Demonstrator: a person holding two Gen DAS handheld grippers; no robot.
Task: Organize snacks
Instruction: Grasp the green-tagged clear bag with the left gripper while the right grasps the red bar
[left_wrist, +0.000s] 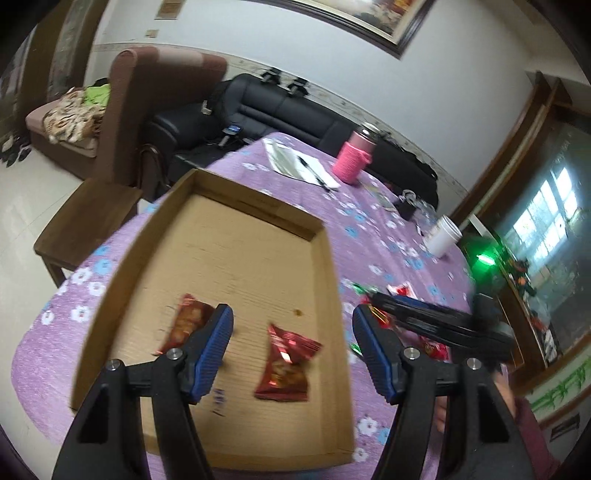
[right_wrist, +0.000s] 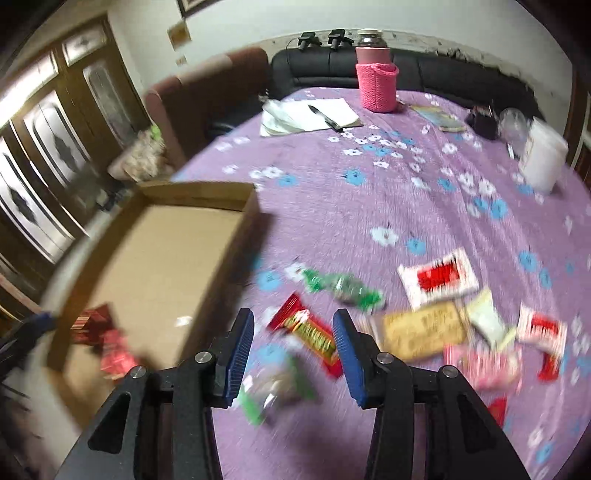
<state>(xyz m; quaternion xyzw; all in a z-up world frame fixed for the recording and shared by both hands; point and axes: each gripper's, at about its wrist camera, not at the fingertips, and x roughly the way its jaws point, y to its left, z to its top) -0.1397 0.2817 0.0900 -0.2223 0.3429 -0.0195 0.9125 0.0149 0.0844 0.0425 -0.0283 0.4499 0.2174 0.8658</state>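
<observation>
A shallow cardboard tray (left_wrist: 325, 266) lies on the purple flowered tablecloth and shows in the right wrist view (right_wrist: 195, 192) too. Two dark red snack packets (left_wrist: 286, 363) (left_wrist: 188, 321) lie inside it. My left gripper (left_wrist: 291, 325) is open and empty above the tray, over the packets. My right gripper (right_wrist: 291, 332) is open and empty above a red and yellow snack bar (right_wrist: 310, 334). Several loose snacks lie around it: a green candy (right_wrist: 343, 286), a red and white packet (right_wrist: 437, 277), a yellow packet (right_wrist: 424, 328). The right gripper also shows in the left wrist view (left_wrist: 436, 321).
At the table's far side are a pink sleeved bottle (right_wrist: 376, 79), a notebook with a pen (right_wrist: 314, 116), a white cup (right_wrist: 543, 158) and a small black object (right_wrist: 482, 123). A black sofa (left_wrist: 280, 110) and a brown armchair (left_wrist: 147, 99) stand behind the table.
</observation>
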